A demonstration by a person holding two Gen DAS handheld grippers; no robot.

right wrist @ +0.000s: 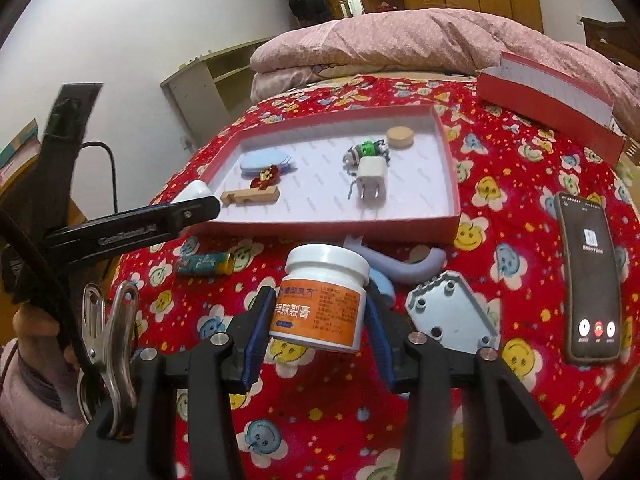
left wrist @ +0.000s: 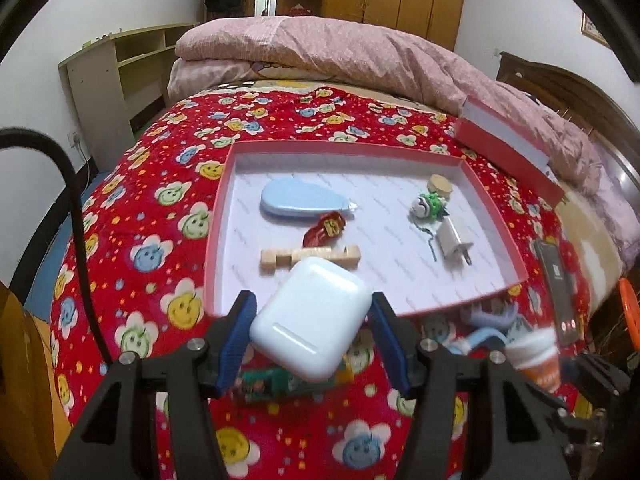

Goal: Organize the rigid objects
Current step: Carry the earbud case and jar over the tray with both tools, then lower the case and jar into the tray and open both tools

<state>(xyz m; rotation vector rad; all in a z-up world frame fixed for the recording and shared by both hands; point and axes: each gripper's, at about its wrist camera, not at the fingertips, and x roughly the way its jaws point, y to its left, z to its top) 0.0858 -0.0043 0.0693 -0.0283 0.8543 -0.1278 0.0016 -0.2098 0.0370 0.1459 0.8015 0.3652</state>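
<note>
My left gripper [left wrist: 312, 312] is shut on a white earbud case [left wrist: 310, 318] and holds it above the bedspread, just in front of the red tray's [left wrist: 216, 216] near rim. My right gripper [right wrist: 318, 316] is shut on a white jar with an orange label [right wrist: 320, 300], lifted off the bed before the tray [right wrist: 328, 226]. The tray holds a blue oval case [left wrist: 300, 198], a red toy car [left wrist: 324, 230], a wooden block [left wrist: 308, 258], a white charger plug [left wrist: 454, 240], a green-and-white toy [left wrist: 430, 204] and a wooden disc [left wrist: 440, 186].
On the red flowered bedspread lie a green battery [right wrist: 204, 264], a pale blue plastic hook [right wrist: 400, 266], a grey metal plate [right wrist: 452, 312] and a phone [right wrist: 590, 280]. The tray's red lid [right wrist: 552, 96] leans at the back right. A pink quilt [left wrist: 340, 52] lies behind.
</note>
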